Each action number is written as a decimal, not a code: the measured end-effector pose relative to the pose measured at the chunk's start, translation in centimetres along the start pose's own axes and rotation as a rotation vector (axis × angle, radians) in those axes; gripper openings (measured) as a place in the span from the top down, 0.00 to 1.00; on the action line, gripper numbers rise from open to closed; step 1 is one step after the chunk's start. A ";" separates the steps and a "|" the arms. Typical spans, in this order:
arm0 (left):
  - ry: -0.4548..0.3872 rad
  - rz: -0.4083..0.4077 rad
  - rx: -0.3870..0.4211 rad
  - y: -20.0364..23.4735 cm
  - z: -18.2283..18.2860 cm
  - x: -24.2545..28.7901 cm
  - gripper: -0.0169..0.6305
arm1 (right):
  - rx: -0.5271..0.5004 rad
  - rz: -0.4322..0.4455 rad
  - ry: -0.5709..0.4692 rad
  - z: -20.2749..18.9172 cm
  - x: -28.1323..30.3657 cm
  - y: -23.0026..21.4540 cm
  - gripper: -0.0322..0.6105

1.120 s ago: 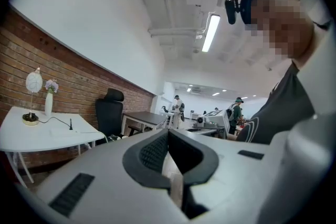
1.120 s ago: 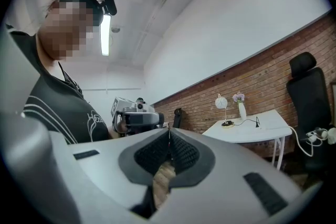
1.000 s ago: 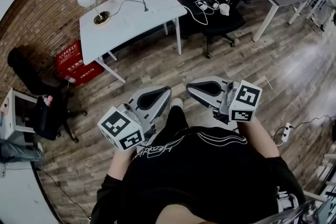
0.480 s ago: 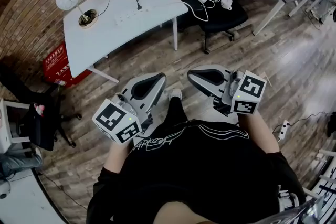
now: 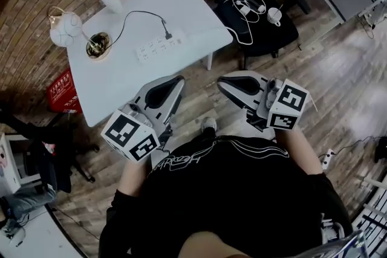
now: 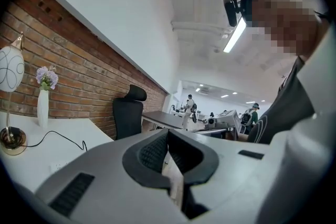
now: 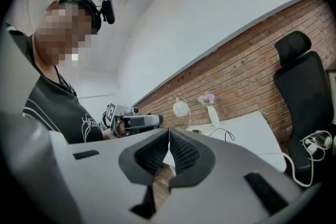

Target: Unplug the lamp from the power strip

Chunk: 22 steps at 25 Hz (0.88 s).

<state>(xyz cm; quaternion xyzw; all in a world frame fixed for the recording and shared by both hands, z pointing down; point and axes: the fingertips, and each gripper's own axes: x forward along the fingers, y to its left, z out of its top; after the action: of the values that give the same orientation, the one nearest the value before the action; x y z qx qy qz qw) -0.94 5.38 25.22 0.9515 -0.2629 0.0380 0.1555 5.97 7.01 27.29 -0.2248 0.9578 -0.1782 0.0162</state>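
We're only at the approach step: the lamp (image 5: 65, 30) sits far left on the white desk (image 5: 181, 15), and its plug (image 5: 167, 34) looks seated in the power strip (image 5: 158, 47) mid-desk. The left gripper (image 5: 174, 81) and right gripper (image 5: 227, 83) hover low by our chest, well short of the strip, both with jaws pressed together and empty. Next we'd reckon on reaching out, opening one pair around the plug and pinning the strip with the other.

Black white-printed shirt (image 5: 230, 202); grey left claw (image 5: 179, 78) and right claw (image 5: 219, 82) bear black-white marker cubes (image 5: 130, 136).

Dim, even indoor light — strong fisheye bending, dark vignetted corners.
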 end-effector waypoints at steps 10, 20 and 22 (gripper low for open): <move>-0.030 0.078 -0.076 11.0 1.1 2.3 0.97 | 0.010 -0.023 0.003 1.9 4.8 -8.8 0.95; 0.077 0.284 -0.063 20.4 -3.8 3.0 0.97 | 0.094 0.029 0.051 0.4 10.1 -15.8 0.95; 0.089 0.324 -0.078 22.8 -4.8 3.0 0.97 | 0.109 0.039 0.061 0.2 11.4 -17.6 0.95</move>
<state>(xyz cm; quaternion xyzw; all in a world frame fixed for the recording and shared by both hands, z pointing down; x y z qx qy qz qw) -10.01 -13.07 36.50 0.8874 -0.4067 0.0944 0.1956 3.26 -12.69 33.80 -0.1993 0.9509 -0.2367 0.0027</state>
